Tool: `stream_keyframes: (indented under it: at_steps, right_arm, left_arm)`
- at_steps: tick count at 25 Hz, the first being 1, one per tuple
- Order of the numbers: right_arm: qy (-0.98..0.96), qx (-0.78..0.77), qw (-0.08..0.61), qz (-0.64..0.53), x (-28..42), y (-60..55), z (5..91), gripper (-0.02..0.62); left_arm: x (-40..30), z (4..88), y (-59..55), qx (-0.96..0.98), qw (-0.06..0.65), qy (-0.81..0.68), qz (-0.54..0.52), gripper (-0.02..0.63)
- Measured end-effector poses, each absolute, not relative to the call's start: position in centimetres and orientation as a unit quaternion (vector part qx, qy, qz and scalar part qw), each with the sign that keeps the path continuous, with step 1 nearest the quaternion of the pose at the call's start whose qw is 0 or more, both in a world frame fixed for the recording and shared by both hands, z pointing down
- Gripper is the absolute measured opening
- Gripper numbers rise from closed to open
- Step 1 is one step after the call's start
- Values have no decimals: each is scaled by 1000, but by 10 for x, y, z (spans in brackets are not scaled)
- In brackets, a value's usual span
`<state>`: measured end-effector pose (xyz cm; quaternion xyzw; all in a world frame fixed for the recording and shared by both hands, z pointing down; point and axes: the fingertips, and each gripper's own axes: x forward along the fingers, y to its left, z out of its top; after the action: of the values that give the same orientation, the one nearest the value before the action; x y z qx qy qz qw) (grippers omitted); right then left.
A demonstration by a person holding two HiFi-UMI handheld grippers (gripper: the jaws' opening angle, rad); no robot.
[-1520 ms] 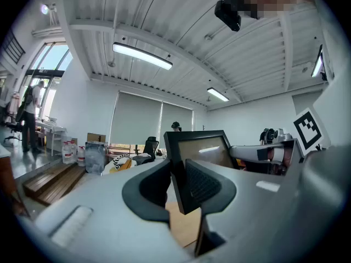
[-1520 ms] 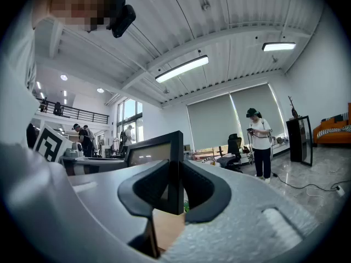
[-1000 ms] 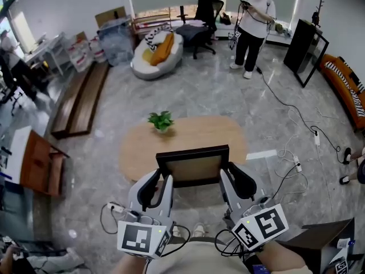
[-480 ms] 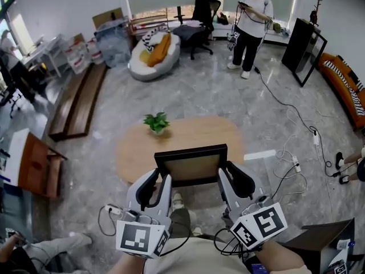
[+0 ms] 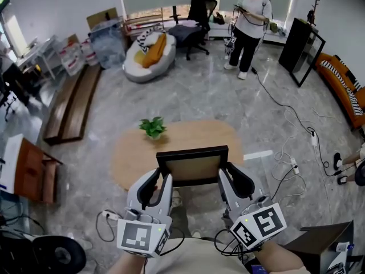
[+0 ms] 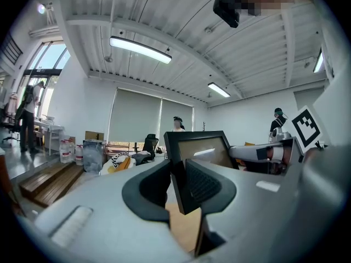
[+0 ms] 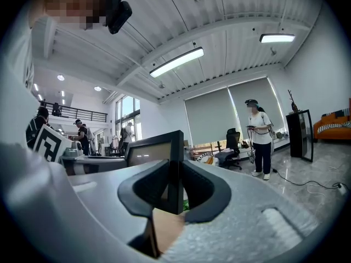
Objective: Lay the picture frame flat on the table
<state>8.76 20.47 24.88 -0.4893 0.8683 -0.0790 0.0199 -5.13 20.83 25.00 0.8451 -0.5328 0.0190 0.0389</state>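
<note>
head view: the picture frame [image 5: 193,165], black-edged with a tan panel, stands upright in the middle of the view, over the near edge of the oval wooden table [image 5: 131,153]. whether its lower edge touches the tabletop cannot be told. the left gripper [image 5: 160,178] comes in from 7 o'clock with the frame's left side rail between its jaws. the right gripper [image 5: 230,176] comes in from 5 o'clock and has the right side rail. a small potted plant [image 5: 152,128] sits on the table at 11 o'clock from the frame, apart from it. far off at 1 o'clock a person [image 5: 248,21] stands on the grey floor, with a black office chair [image 5: 197,13] at 12 o'clock and a white beanbag [image 5: 146,49] at 11 o'clock.

left gripper view: the jaws are partly apart and clamped on the frame's black rail, a pad on each face. the frame rises toward 12 o'clock, and wooden tabletop shows beneath the jaws at 6 o'clock. the right gripper is at 3 o'clock.

right gripper view: its jaws likewise pinch the black rail edge-on, pads against both faces, with tabletop wood at 6 o'clock. the left gripper lies at 9 o'clock, the standing person at 3 o'clock.
</note>
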Motion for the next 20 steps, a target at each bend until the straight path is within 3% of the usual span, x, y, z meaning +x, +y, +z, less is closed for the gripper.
stream_keyframes:
  at_steps: [20]
  right_arm:
    - [848,-520,-15,-99,50,40,266,77]
  left_arm:
    - [-88,270,34,861,71,-502,32,107]
